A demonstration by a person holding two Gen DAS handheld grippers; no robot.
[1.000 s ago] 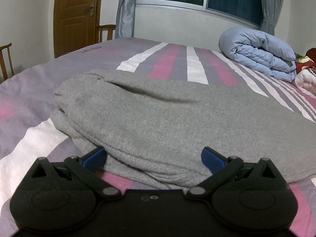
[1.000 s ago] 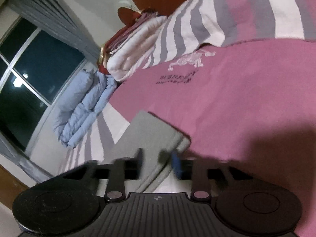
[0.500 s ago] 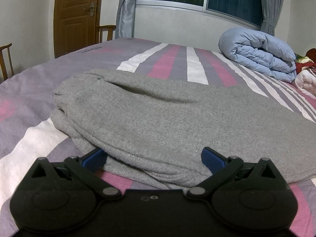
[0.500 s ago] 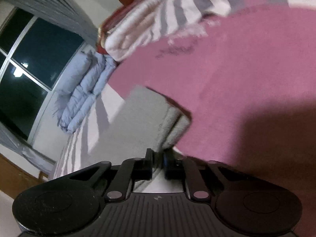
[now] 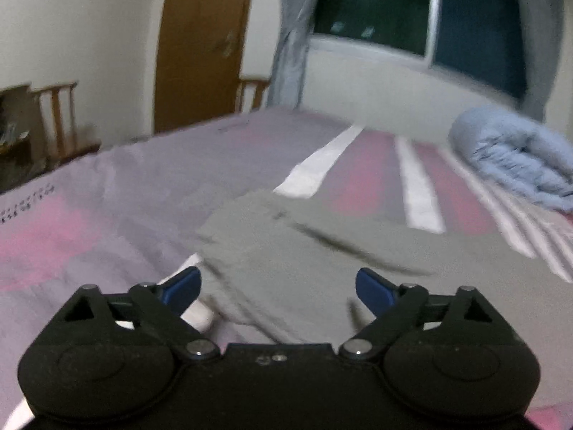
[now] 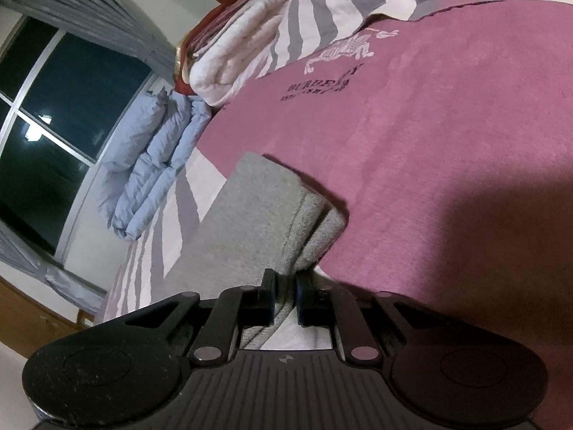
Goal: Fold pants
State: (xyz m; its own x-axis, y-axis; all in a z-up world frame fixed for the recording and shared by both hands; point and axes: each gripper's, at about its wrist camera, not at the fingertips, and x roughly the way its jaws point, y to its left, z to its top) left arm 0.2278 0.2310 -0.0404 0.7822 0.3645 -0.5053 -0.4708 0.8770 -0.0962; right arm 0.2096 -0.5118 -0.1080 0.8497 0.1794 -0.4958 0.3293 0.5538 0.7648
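The grey pants (image 5: pixel 322 251) lie folded lengthwise on the striped bed. My left gripper (image 5: pixel 277 282) hovers above their near left end, its blue fingers (image 5: pixel 182 283) spread wide and closing. The cloth lies below and beyond them, and the pads do not press on it. The left wrist view is blurred. In the right wrist view, the pants (image 6: pixel 250 215) end in a stacked double hem. My right gripper (image 6: pixel 285 279) is shut on the grey cloth at that end, and the fabric shows between its nearly touching fingers.
A folded blue duvet (image 5: pixel 512 157) lies at the bed's far right under the window. A pink printed cover (image 6: pixel 447 125) and a stack of white and red bedding (image 6: pixel 243 53) lie past the pants' end. A wooden door (image 5: pixel 200 43) and chairs (image 5: pixel 53 114) stand beyond the bed's left side.
My left gripper has lifted and drawn back from the pants, which now look smaller and farther off. My right gripper's jaws have come together on the pants' end.
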